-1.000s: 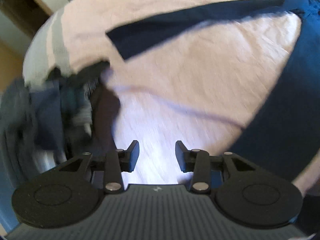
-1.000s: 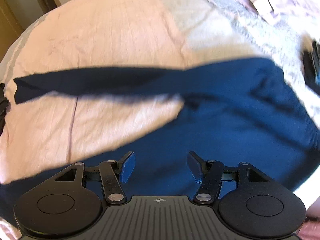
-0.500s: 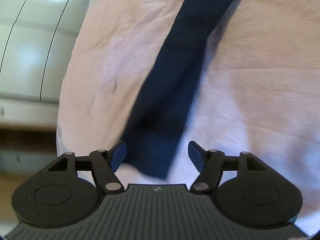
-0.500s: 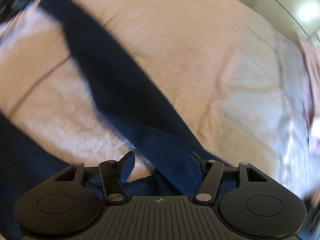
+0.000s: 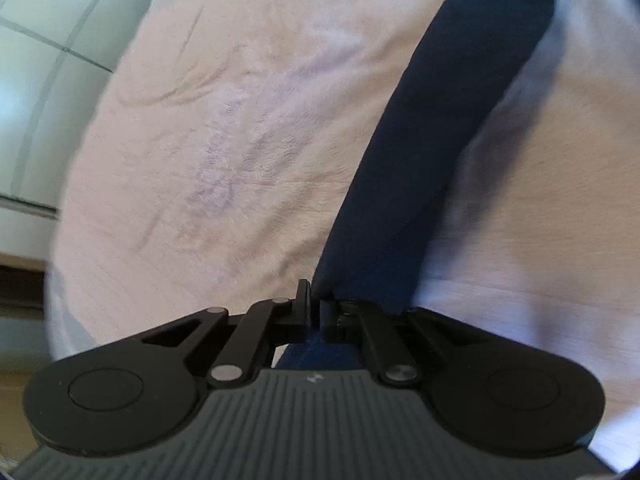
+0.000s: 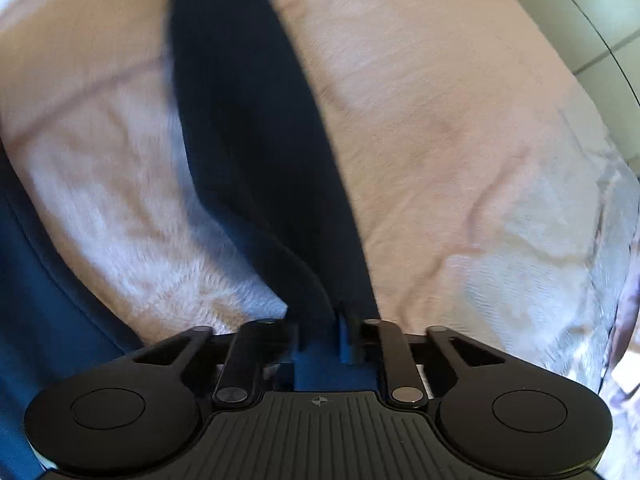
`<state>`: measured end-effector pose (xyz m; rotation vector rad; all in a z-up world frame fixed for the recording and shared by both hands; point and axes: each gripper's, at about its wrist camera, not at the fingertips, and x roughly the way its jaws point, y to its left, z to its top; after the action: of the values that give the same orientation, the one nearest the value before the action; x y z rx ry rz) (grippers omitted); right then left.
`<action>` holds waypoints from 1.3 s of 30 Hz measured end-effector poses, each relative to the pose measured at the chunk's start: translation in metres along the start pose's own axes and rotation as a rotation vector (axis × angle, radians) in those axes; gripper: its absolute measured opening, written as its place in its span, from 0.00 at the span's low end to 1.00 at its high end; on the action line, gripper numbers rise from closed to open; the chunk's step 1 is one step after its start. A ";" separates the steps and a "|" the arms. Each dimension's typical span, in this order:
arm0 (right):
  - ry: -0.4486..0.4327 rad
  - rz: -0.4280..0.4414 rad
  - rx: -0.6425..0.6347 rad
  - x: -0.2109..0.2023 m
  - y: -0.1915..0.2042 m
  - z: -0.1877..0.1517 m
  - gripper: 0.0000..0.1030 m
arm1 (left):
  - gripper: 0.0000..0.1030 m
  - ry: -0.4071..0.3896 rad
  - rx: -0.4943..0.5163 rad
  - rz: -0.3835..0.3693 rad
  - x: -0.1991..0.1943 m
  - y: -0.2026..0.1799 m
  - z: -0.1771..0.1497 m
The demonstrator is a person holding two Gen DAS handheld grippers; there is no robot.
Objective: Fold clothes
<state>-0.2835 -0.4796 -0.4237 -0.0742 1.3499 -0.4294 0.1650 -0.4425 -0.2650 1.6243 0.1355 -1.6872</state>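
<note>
Sleeve [image 5: 432, 152] pinched at both ends: left gripper [image 5: 316, 312] clamped on one end, right gripper [image 6: 340, 336] nipping other end where it meets shirt body [image 6: 44, 300]. Navy strip lies stretched flat across pink blanket [image 5: 240, 140]. Progress-wise, guessing mid-fold: sleeve out straight, not laid over body, rest of shirt mostly out of frame so can't say how much is folded.

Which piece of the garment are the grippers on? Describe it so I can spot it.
Find the pale pink bedspread. Across it runs a long, narrow navy sleeve, pinched by the left gripper and right gripper. It is the only dark strip there.
</note>
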 end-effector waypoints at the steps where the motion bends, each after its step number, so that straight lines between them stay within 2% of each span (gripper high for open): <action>1: -0.008 -0.005 0.009 -0.014 -0.007 0.001 0.07 | 0.03 -0.004 -0.023 -0.052 -0.018 0.006 -0.001; 4: -0.040 -0.002 0.060 -0.060 -0.041 0.007 0.07 | 0.03 0.022 -0.097 -0.209 -0.061 0.026 -0.008; 5: -0.056 0.000 0.078 -0.070 -0.052 0.011 0.07 | 0.03 0.050 -0.128 -0.282 -0.068 0.033 -0.011; 8: -0.086 0.007 0.096 -0.081 -0.081 0.025 0.07 | 0.04 0.096 -0.189 -0.394 -0.073 0.050 -0.017; 9: -0.085 0.005 0.085 -0.075 -0.087 0.030 0.07 | 0.04 0.108 -0.203 -0.355 -0.063 0.051 -0.016; 10: -0.084 0.003 0.075 -0.068 -0.094 0.036 0.07 | 0.11 0.120 -0.216 -0.316 -0.053 0.053 -0.015; 11: -0.073 -0.012 0.077 -0.052 -0.098 0.039 0.13 | 0.23 0.132 -0.230 -0.277 -0.043 0.054 -0.015; 12: -0.061 -0.029 0.082 -0.033 -0.103 0.042 0.24 | 0.26 0.144 -0.243 -0.235 -0.033 0.055 -0.014; 13: -0.054 -0.075 0.103 -0.015 -0.107 0.043 0.55 | 0.25 0.159 -0.246 -0.171 -0.021 0.053 -0.012; 14: -0.048 -0.127 0.127 0.003 -0.111 0.043 0.67 | 0.26 0.174 -0.248 -0.107 -0.009 0.051 -0.010; 17: -0.034 -0.154 0.297 0.031 -0.123 0.035 0.67 | 0.24 0.190 -0.218 0.043 0.013 0.039 -0.005; 20: -0.054 -0.165 0.406 0.015 -0.122 0.016 0.67 | 0.25 0.132 -0.198 0.085 0.010 0.019 0.002; 24: -0.031 -0.210 0.536 -0.023 -0.114 -0.028 0.67 | 0.30 0.015 -0.068 0.059 -0.007 -0.030 0.025; 27: 0.004 -0.228 0.732 -0.053 -0.109 -0.081 0.67 | 0.31 -0.101 0.022 -0.023 -0.016 -0.075 0.056; 30: 0.045 -0.236 0.890 -0.079 -0.103 -0.126 0.67 | 0.31 -0.207 0.073 -0.104 -0.024 -0.113 0.091; 32: 0.040 -0.233 0.965 -0.097 -0.103 -0.154 0.67 | 0.32 -0.256 0.084 -0.151 -0.029 -0.135 0.120; 35: 0.004 -0.216 1.019 -0.113 -0.112 -0.185 0.67 | 0.32 -0.309 0.124 -0.200 -0.035 -0.160 0.165; 39: -0.051 -0.057 1.056 -0.079 -0.142 -0.215 0.67 | 0.33 -0.351 0.151 -0.215 -0.031 -0.191 0.231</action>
<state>-0.5368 -0.5415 -0.3576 0.7426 0.9334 -1.1267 -0.1358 -0.4271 -0.2768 1.4317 0.0082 -2.1665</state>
